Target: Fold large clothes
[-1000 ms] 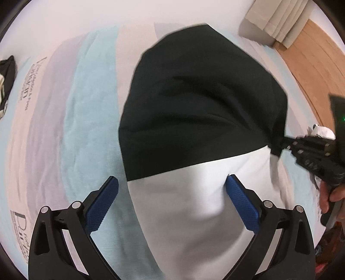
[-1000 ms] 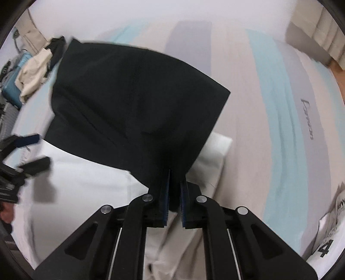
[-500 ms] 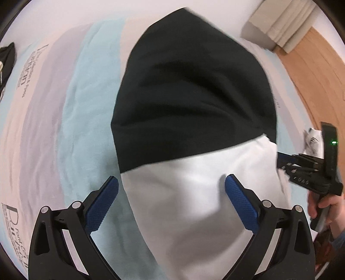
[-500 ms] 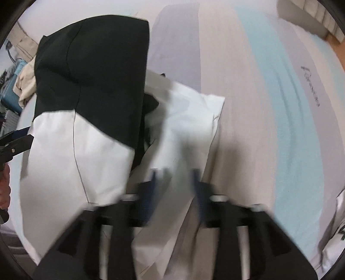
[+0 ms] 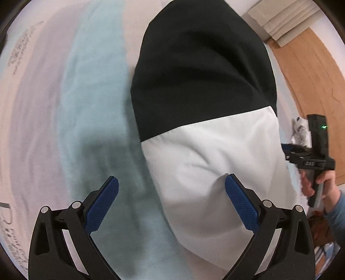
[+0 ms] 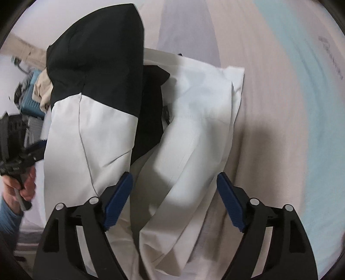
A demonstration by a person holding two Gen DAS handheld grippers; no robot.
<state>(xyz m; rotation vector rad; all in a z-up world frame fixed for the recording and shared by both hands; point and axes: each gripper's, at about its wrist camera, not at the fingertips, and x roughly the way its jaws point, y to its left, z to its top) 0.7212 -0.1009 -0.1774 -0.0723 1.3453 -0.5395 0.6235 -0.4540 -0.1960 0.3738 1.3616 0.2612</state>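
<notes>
A bedroom in a home is shown: a bed is covered by a striped sheet [image 5: 90, 90] in pastel blue, pink and grey, a wooden floor [image 5: 312, 71] is seen beside it, and pale curtains [image 5: 278, 19] hang nearby.

Black-and-white garment [image 5: 204, 120] on pastel blue, grey and beige striped bedsheet [image 5: 90, 90]; blue-padded tongs [image 5: 171, 201]

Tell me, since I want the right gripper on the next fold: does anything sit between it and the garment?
Nothing visible does. The right gripper hangs open directly over the black-and-white garment on the striped bedspread.
</notes>
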